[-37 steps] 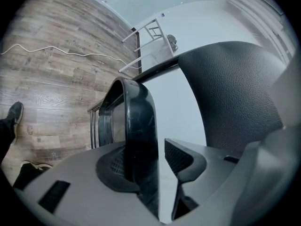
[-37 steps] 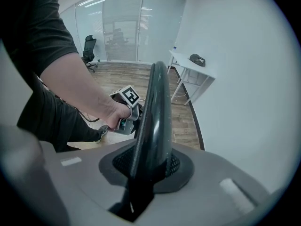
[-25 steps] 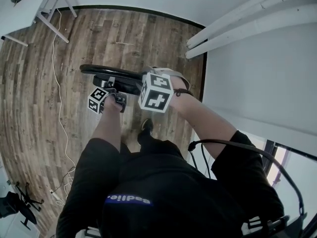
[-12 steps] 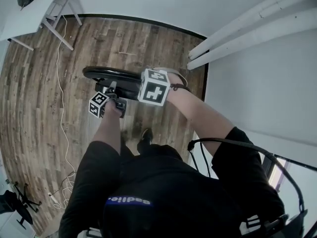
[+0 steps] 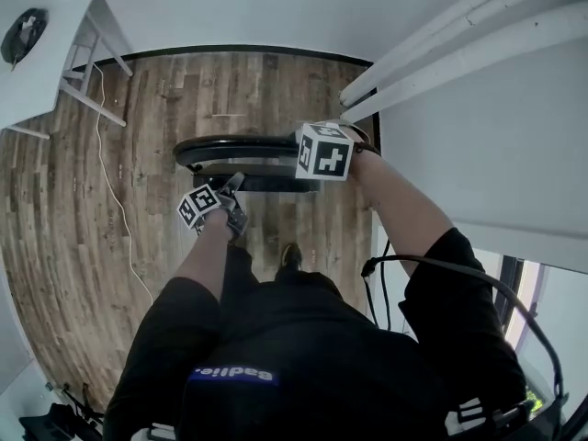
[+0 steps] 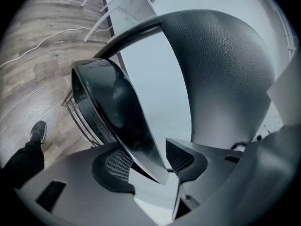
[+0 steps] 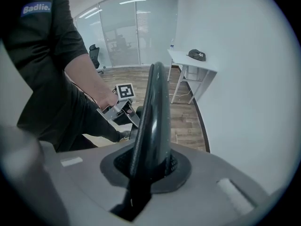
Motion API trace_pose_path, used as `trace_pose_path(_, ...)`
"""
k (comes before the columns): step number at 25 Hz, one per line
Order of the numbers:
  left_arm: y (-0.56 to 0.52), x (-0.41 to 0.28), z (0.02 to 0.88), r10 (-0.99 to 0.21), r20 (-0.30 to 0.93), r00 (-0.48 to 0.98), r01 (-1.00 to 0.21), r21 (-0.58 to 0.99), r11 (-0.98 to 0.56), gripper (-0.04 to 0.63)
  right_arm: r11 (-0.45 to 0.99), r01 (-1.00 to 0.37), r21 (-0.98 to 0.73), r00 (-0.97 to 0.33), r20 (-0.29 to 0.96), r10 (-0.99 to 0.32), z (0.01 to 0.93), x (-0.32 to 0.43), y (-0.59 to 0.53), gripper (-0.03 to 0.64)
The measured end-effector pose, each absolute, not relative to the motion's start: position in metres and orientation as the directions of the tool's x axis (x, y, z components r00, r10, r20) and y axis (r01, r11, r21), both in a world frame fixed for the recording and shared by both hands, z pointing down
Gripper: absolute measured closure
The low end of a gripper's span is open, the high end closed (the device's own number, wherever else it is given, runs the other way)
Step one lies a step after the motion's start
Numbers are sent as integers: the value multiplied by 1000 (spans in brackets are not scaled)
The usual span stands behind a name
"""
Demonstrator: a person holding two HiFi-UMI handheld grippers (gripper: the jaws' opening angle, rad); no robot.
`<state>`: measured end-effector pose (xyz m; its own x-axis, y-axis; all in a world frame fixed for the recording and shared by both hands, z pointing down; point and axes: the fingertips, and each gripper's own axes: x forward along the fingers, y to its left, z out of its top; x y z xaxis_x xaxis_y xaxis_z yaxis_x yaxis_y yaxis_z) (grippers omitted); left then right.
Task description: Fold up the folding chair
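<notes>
L claw (image 6: 149,163) jaws apart; R claw (image 7: 148,166) clamped on chair (image 7: 155,102), pointing down.

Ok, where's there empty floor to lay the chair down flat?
Bare floor lies between the cable and the chair, and beyond the chair up to the back wall. It's crowded near the shoe and along the right wall.

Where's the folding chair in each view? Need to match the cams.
Head view: the folding chair sits at centre, a dark flat shape over the wood floor.
Left gripper view: it fills the middle and right, and its glossy edge stands between the open jaws.
Right gripper view: it is a narrow upright black edge at centre, clamped in the jaws.
Shared landmark: the white table.
</notes>
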<state>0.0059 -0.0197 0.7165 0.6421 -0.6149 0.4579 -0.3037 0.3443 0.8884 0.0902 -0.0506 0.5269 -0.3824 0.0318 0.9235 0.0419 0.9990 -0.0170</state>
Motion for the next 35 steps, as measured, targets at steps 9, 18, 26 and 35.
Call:
trace_pose_path(9, 5, 8, 675, -388, 363, 847, -324, 932, 165, 396, 997, 23, -68, -386, 920, 72, 525, 91, -85, 575)
trace_pose_path(18, -15, -12, 490, -449, 375, 811, -580, 617, -531, 396, 997, 8, -73, -390, 918, 71, 528, 101, -108, 574)
trace_pose_path(26, -101, 22, 416, -585, 556, 591, -643, -114, -758, 395, 997, 16, -73, -400, 913, 74, 525, 112, -118, 572)
trace_pose_path(35, -143, 48, 460, -447, 826, 343, -168, -415, -894, 366, 998, 23, -62, -402, 913, 66, 522, 105, -115, 572)
